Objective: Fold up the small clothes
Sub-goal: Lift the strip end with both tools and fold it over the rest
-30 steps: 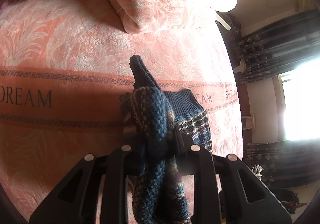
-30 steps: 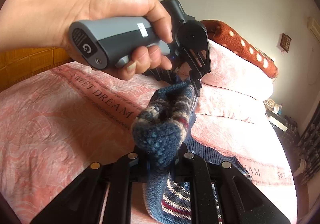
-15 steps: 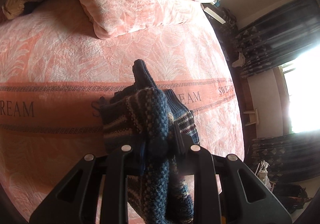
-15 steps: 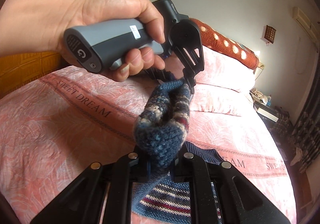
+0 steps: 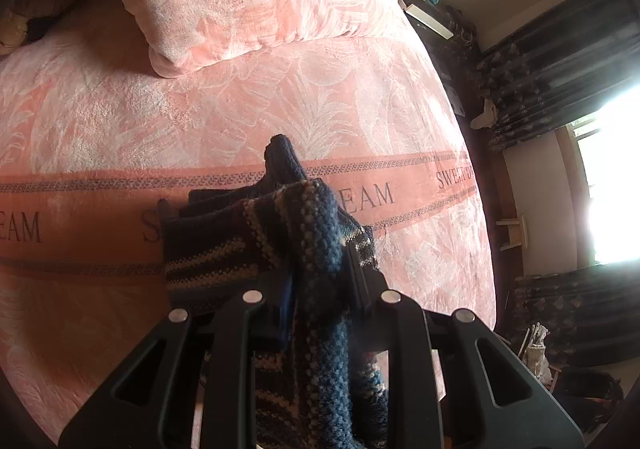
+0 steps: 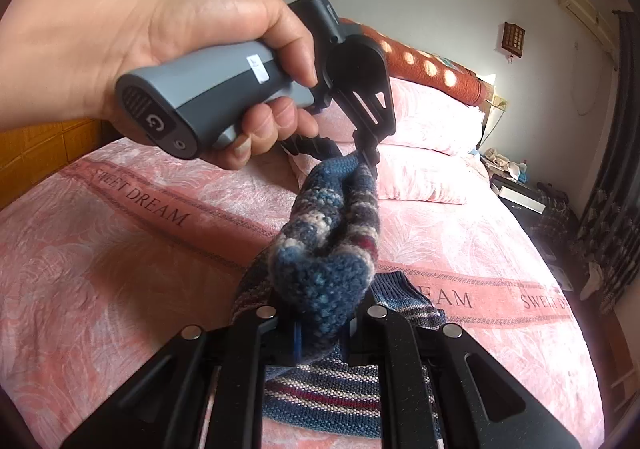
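Right wrist view: the knitted garment (image 6: 328, 249) is pinched by both the right gripper (image 6: 324, 325) and left gripper (image 6: 370, 157), lifted above the bed (image 6: 120, 249) so an edge can be folded over.

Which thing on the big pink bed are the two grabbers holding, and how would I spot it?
Start at the pink bedspread with the SWEET DREAM stripe across it. Above that stripe, the left gripper and the right gripper each pinch one end of a small knitted garment. It is the only dark blue, woolly, striped thing there; the pillows behind are pink.
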The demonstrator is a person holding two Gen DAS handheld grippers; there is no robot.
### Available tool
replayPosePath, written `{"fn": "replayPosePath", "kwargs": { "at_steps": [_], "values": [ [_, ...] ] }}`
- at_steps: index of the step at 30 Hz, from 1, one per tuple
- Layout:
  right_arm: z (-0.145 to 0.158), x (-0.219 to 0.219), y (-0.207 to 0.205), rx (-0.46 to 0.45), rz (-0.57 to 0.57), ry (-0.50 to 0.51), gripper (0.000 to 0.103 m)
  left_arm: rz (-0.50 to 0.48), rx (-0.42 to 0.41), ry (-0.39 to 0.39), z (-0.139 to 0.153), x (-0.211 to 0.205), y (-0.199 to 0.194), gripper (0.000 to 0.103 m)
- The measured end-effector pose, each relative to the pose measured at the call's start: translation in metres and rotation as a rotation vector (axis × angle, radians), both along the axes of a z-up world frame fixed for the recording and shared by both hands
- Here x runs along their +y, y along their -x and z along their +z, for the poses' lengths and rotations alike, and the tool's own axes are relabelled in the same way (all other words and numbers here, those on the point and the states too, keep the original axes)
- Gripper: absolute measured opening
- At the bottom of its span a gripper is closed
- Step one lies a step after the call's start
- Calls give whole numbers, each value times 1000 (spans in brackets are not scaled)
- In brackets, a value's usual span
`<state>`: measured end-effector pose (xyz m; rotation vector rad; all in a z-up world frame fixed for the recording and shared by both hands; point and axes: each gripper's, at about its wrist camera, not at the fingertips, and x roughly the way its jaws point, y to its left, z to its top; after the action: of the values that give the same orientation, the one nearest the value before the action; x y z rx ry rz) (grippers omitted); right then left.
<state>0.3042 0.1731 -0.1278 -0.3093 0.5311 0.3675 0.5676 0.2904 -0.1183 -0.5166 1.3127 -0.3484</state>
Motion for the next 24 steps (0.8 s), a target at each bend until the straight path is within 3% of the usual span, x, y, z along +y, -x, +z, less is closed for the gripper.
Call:
{"fn": "replayPosePath", "kwargs": {
  "at_steps": [13,24],
  "values": [
    [-22,-44,-10,51,-51,-1,12,-47,44,-18,-44,-63,-12,18],
    [-43,-87,-20,105,-116,-34,12,-78,37,-57,-60,-109,-16,18]
  ]
}}
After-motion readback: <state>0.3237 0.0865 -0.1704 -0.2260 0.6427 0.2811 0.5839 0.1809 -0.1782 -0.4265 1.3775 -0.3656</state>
